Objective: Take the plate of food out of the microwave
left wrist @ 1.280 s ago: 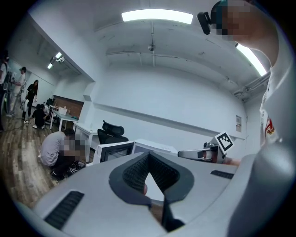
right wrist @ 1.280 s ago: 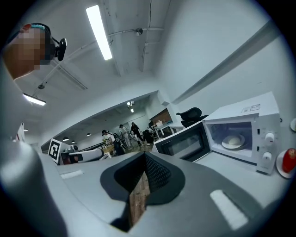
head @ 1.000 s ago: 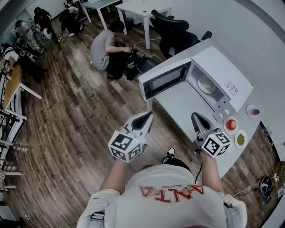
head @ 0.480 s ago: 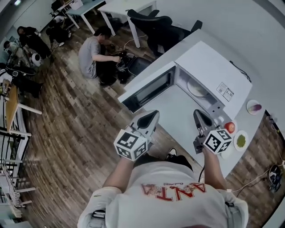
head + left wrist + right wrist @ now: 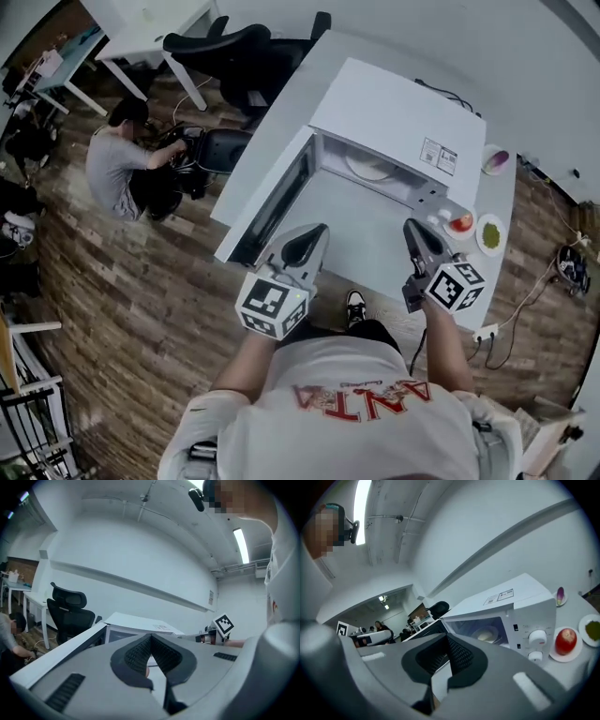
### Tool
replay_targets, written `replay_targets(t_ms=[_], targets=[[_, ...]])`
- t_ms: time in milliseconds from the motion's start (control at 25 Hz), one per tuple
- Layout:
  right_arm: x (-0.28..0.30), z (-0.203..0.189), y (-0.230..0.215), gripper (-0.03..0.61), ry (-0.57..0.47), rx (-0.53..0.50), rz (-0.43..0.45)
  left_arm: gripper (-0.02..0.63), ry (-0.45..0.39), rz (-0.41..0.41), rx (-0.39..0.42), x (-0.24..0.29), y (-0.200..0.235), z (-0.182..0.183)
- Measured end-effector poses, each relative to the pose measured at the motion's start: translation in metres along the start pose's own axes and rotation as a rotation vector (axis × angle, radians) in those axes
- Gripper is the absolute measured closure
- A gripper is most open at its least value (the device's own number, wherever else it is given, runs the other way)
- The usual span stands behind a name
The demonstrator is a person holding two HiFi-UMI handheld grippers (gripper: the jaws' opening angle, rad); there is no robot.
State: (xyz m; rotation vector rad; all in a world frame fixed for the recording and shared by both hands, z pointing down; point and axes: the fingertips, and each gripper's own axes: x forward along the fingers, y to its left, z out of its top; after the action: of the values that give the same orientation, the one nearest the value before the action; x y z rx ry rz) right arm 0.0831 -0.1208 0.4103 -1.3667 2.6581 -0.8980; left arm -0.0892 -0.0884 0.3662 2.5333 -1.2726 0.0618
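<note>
One white worktop (image 5: 375,234) carries one white microwave (image 5: 394,112) toward its far edge, its door (image 5: 272,211) swung wide open to the left; two grippers hover above the near edge, the left gripper (image 5: 314,232) and the right gripper (image 5: 410,228), each with jaws closed together on nothing; one plate of food (image 5: 367,167) sits inside the microwave; three small dishes line the right edge, holding something purple (image 5: 495,161), red (image 5: 460,222) and green (image 5: 490,234).
</note>
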Motion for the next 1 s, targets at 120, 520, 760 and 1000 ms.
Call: replay_targets(t_ms=[120, 520, 760, 1000], targets=[[0.004, -0.006, -0.001, 0.575, -0.045, 0.089, -0.051, 0.605, 0.017, -0.056, 0.014, 0.001, 0.010, -0.004], [0.040, -0.044, -0.054, 0.574, -0.048, 0.526, -0.129, 0.604, 0.006, -0.092, -0.039, 0.012, 0.015, -0.012], [0.075, -0.065, -0.090, 0.547, -0.085, 0.720, -0.143, 0.604, 0.043, -0.052, -0.053, 0.023, 0.018, -0.028], [0.110, -0.070, -0.119, 0.535, -0.162, 0.827, -0.195, 0.604, 0.066, -0.029, -0.070, 0.036, 0.024, -0.038]])
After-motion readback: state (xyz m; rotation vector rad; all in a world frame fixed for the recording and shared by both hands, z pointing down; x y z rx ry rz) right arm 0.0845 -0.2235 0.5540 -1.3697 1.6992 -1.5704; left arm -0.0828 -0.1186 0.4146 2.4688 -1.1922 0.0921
